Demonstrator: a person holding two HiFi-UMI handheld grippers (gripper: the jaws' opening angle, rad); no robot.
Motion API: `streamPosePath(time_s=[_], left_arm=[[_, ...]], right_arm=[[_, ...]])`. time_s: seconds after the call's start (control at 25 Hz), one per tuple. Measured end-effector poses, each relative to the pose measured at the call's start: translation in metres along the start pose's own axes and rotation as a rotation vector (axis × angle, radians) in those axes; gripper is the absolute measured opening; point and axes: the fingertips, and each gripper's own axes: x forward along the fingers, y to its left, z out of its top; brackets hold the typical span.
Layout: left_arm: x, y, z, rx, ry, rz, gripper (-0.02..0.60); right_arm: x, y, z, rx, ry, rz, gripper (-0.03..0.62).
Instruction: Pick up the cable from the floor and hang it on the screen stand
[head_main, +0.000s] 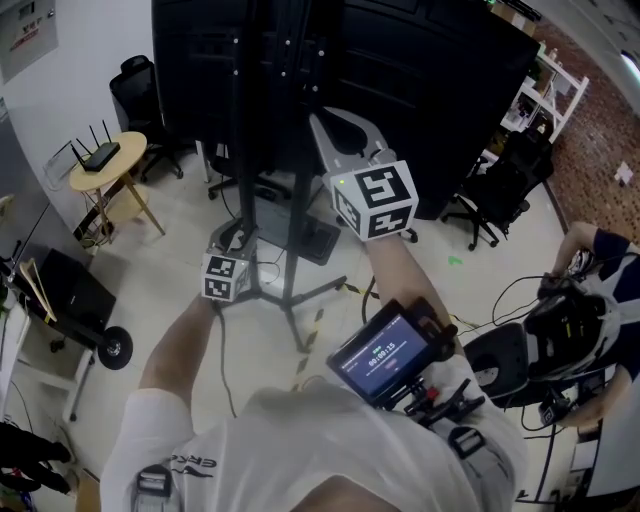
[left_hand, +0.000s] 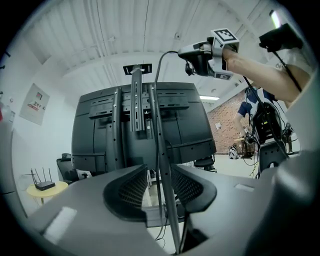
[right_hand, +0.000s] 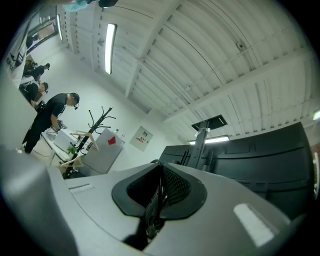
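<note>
Pale office floor (head_main: 180, 260) all around, with a big black screen (head_main: 420, 80) seen from the back on its screen stand (head_main: 290, 250), a couple of office chairs behind it, and a small round worktop (head_main: 75, 180) off to the left with a router (head_main: 100, 157) on it.

So the cable (left_hand: 161, 150) is a thin, dark, smooth cord, and it looks pretty much pulled straight. In the left gripper view it comes up from the bottom edge, runs right in front of the stand's upright column, then curves over at the top into the other tool. Can't tell if it actually touches the column or just lines up with it.

Left tongs (left_hand: 160, 172) are down low near the stand and spread wide open. The cable passes through the gap between the ribbed pads, but neither pad is squeezing it.

Right tongs (right_hand: 161, 172) are held up high by the back of the screen, nearly closed, pinching the cable between the pads. You can see the dark cord squashed in the slot there, with a bit of it poking up over the tips.

Another person is leaning over some gear at the far right of the head view.
</note>
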Motion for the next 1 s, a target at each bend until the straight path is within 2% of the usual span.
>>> streamPosePath(time_s=[0.12,0.24,0.28,0.36,0.4,0.72,1.0], left_arm=[[0.008,0.004,-0.007,0.009,0.009,0.016,0.133],[0.009,0.011,0.000,0.016,0.005,0.064,0.132],[0.009,0.014,0.003,0.014,0.001,0.082,0.121],[0.006,0.016,0.010,0.013,-0.009,0.103,0.034],[0.005,0.016,0.012,0.011,-0.010,0.106,0.029],[-0.008,0.034,0.007,-0.020,0.002,0.105,0.026],[-0.023,0.078,0.054,-0.041,-0.030,0.150,0.026]], right_arm=[[-0.001,0.002,0.006,-0.007,-0.010,0.004,0.035],[-0.002,0.003,0.012,-0.017,-0.018,0.007,0.035],[-0.002,0.003,0.013,-0.020,-0.021,0.007,0.035],[-0.003,0.001,0.013,-0.021,-0.022,0.000,0.035],[-0.004,-0.001,0.010,-0.018,-0.018,-0.006,0.035],[-0.002,-0.029,-0.025,0.030,0.036,-0.061,0.035],[-0.003,-0.056,-0.049,0.080,0.053,-0.103,0.034]])
